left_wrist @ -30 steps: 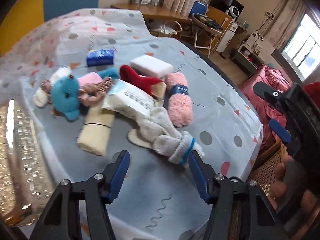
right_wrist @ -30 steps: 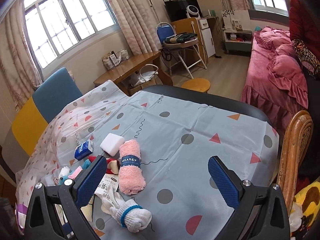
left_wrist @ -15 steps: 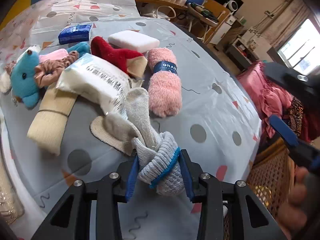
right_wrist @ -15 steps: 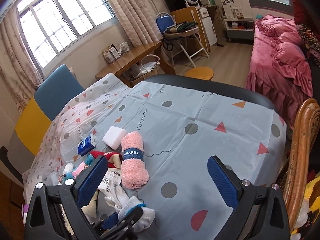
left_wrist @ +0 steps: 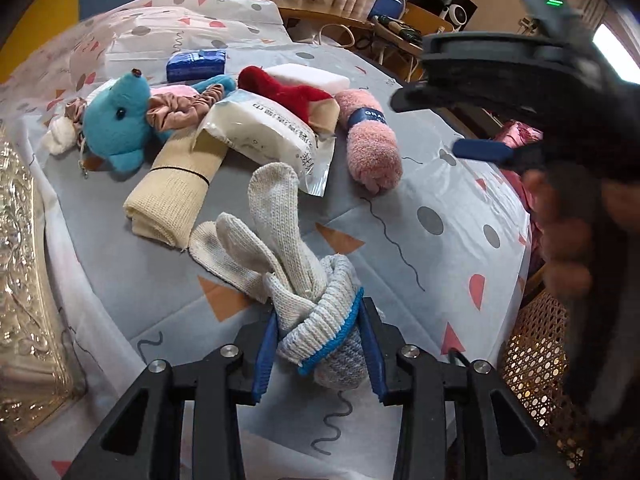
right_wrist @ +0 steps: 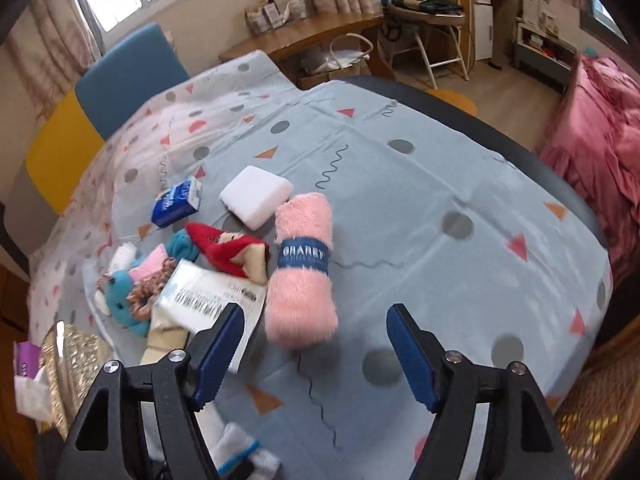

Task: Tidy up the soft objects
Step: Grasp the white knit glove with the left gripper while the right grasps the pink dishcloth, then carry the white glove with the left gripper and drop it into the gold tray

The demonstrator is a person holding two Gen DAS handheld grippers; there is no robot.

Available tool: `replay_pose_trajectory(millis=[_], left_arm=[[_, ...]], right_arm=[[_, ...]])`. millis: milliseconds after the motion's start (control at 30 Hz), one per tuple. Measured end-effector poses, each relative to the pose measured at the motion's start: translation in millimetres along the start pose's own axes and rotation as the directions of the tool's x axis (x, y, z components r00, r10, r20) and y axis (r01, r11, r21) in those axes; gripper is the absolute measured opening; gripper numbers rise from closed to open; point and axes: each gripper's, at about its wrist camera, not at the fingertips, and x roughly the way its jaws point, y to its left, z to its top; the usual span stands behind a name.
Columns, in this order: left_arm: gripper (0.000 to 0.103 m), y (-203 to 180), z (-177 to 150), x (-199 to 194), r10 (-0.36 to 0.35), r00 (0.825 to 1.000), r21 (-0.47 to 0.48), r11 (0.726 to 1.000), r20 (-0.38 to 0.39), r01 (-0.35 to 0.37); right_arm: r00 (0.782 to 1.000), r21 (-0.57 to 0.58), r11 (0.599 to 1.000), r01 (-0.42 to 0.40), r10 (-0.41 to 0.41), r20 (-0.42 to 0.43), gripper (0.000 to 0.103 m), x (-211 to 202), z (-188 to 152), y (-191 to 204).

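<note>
Left wrist view shows my left tongs (left_wrist: 320,344) clamped on the knotted gloves' cuff (left_wrist: 324,320) at the counter's (left_wrist: 440,184) near edge, while my right tongs (right_wrist: 316,344), unclenched and just narrowing, approach the pink towel roll (right_wrist: 300,264) to lift next.

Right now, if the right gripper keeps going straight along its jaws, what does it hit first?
Most likely the pink towel roll, near its lower end. It lies ahead of the open right gripper, a bit left of centre. Depth is unclear; it might reach the tablecloth just short of it.
</note>
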Motion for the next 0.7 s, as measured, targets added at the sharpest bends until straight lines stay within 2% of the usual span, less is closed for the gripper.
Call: replay_pose_trajectory(millis=[67,100,133,167,200,267,300,467,533,700], left_arm=[[0.038,1,-2,-3,0.005,1.000,0.000,1.000,0.007,-0.005],[0.038,2,-3,-4,0.011,1.000,0.008,1.000,0.012,-0.011],[0.037,2,-4,-5,0.018,1.000,0.015,1.000,0.017,-0.018],[0.037,2,-4,-7,0.025,0.999,0.018,1.000,0.022,-0.025],[0.036,4,-5,-9,0.029,0.999,0.016,0.999,0.028,-0.030],[0.035,4,-4,-11,0.042,0.998,0.011,0.999,0.039,-0.042],[0.035,4,-3,-13,0.051,0.998,0.009,0.999,0.042,-0.051],[0.035,5,8,-32,0.082,0.993,-0.003,0.997,0.088,-0.082],[0.035,6,14,-44,0.075,0.991,-0.015,0.997,0.111,-0.074],[0.035,5,51,-79,0.124,0.970,-0.008,0.992,0.210,-0.125]], right_arm=[[0.999,-0.026,0.999,0.035,-0.036,-0.020,0.075,21,12,2],[0.999,-0.025,0.999,0.027,-0.028,-0.041,0.074,32,15,-1],[0.998,-0.026,1.000,0.007,-0.009,-0.068,0.062,42,15,-3],[0.995,-0.028,1.000,0.006,-0.009,-0.101,0.038,53,13,-6],[0.992,-0.011,1.000,0.005,-0.006,-0.129,0.036,59,10,-10],[0.993,-0.007,1.000,-0.029,0.028,-0.119,0.027,55,12,-12],[0.993,-0.027,1.000,-0.011,0.008,-0.114,0.027,55,12,-12],[0.989,-0.039,0.999,-0.029,0.023,-0.145,0.030,58,10,-13],[0.988,-0.040,0.999,-0.033,0.026,-0.150,0.030,59,10,-11],[0.985,-0.058,0.998,-0.039,0.028,-0.169,0.034,62,12,-7]])
